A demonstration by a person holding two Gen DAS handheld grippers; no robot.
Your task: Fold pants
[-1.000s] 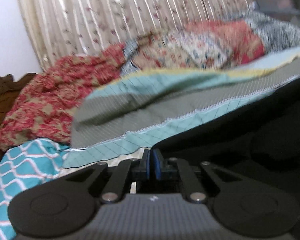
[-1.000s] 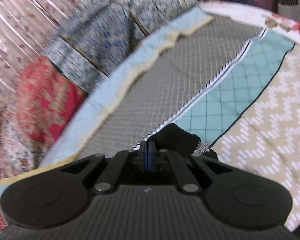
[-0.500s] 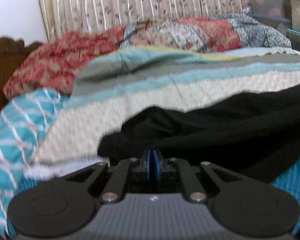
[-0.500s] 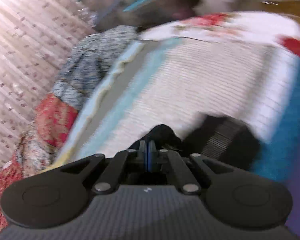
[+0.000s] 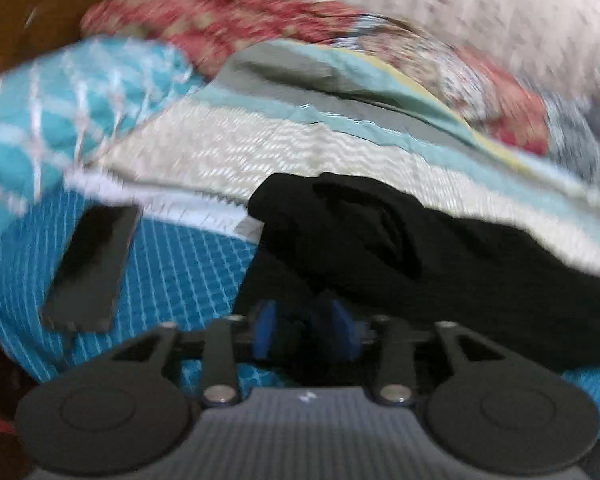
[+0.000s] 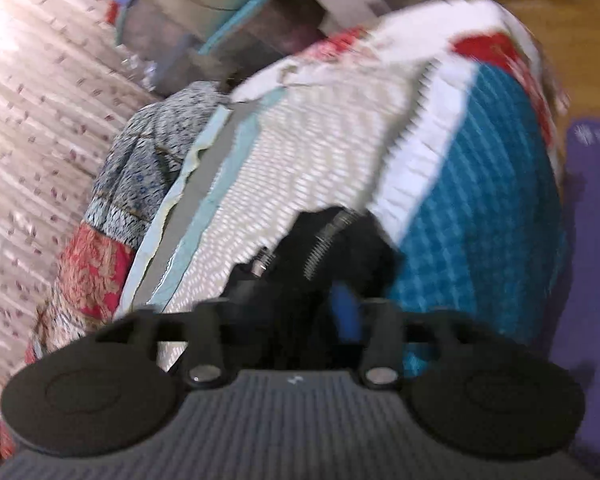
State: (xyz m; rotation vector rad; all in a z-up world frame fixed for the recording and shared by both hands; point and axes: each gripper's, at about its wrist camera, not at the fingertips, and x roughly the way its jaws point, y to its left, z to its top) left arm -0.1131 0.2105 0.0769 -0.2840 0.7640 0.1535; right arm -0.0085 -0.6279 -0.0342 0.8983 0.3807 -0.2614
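Note:
The black pants [image 5: 420, 248] lie bunched across the bed's cream and teal cover, stretching off to the right in the left wrist view. My left gripper [image 5: 303, 332] sits at their near edge. Its blue pads [image 5: 265, 332] stand apart and the jaws are opening, with dark cloth loose between them. In the right wrist view the zipper end of the pants [image 6: 340, 248] rests on the cover just ahead of my right gripper [image 6: 300, 312]. Its jaws are opening too. One blue pad [image 6: 346, 316] shows; black cloth hides the other.
A flat black rectangular object [image 5: 90, 268] lies on the teal part of the cover [image 5: 180, 264], left of the pants. Red floral blankets [image 5: 220, 12] are piled at the back. A curtain [image 6: 32, 120], boxes [image 6: 220, 8] and a purple floor mat [image 6: 592, 240] surround the bed.
Both grippers were shut on the black pants while carrying them across the bed. Now the pads of both stand apart and the pants rest on the cover. The left view has rolled.

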